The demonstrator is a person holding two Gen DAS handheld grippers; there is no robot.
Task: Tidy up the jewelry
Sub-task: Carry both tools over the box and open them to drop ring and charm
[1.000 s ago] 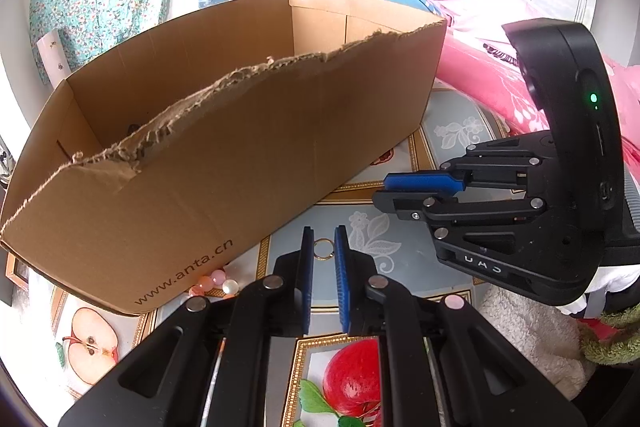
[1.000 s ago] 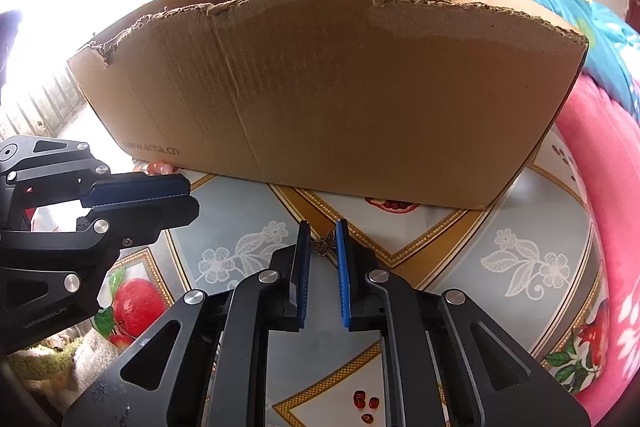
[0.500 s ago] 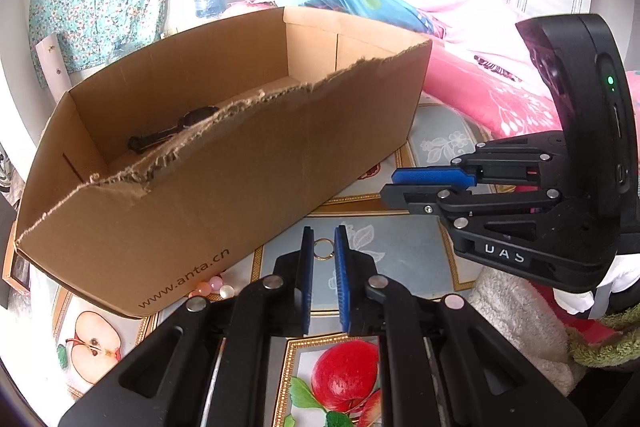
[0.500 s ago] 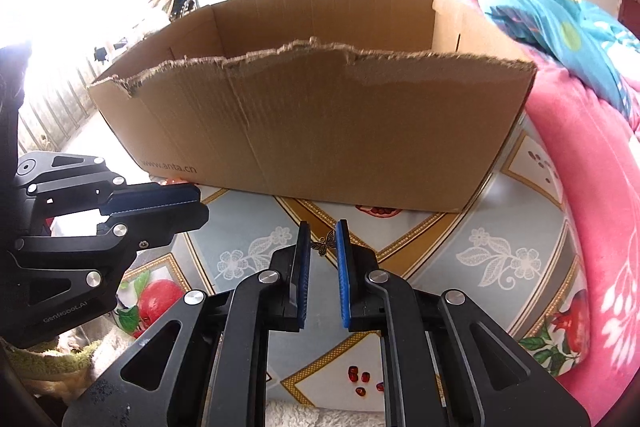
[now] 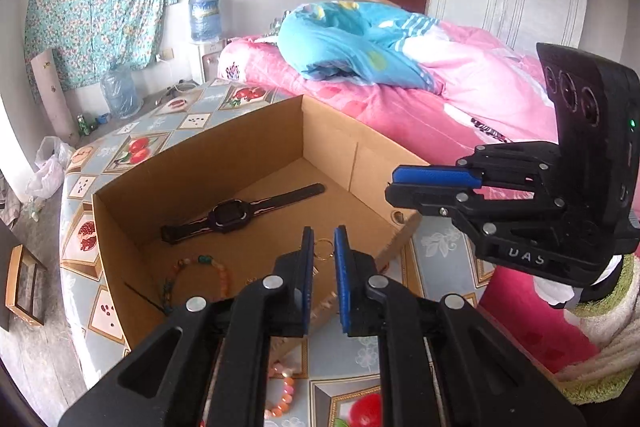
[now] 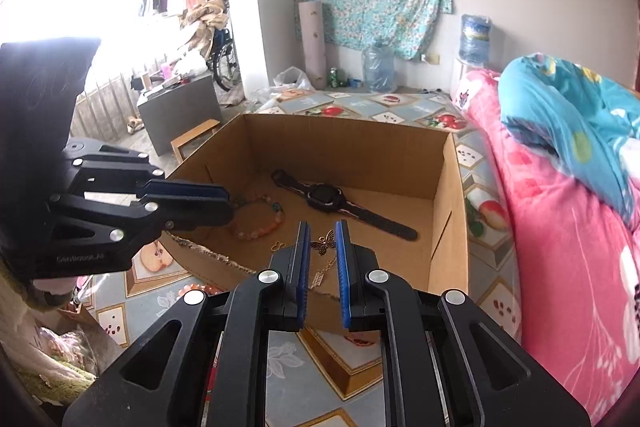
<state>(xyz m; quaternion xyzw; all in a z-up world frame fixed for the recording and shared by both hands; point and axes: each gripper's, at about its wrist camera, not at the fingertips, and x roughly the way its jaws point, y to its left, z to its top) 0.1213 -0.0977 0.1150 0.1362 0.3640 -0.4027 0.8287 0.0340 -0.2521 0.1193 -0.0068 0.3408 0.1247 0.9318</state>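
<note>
Two grippers sit in my feeds above a cardboard box [image 5: 132,183], which stands open on a tablecloth [image 6: 304,351] printed with fruit and flower panels. Nearest to me, just outside the box's torn front wall, a string of pink beads [image 5: 282,393] lies on the cloth. My left gripper [image 5: 323,255] is nearly closed on a small gold ring [image 5: 322,249], pinched at the fingertips over that front wall. My right gripper [image 6: 322,247] is likewise almost closed, clamped on a bronze butterfly charm [image 6: 324,242]; a fine chain seems to hang below it, though it is too thin for me to be sure. Both point steeply down into the box, the right one coming in from the box's right side in the left view. On the box floor lie a beaded bracelet [image 6: 260,219], a small gold piece [image 6: 277,247] and, farther back, a black watch [image 5: 232,213] laid flat. Beyond the box, a bed with pink bedding [image 5: 400,107] and a blue quilt [image 5: 340,47] runs along its right side. Behind it all, a floral sheet [image 5: 96,23] hangs on the wall beside water jugs.
</note>
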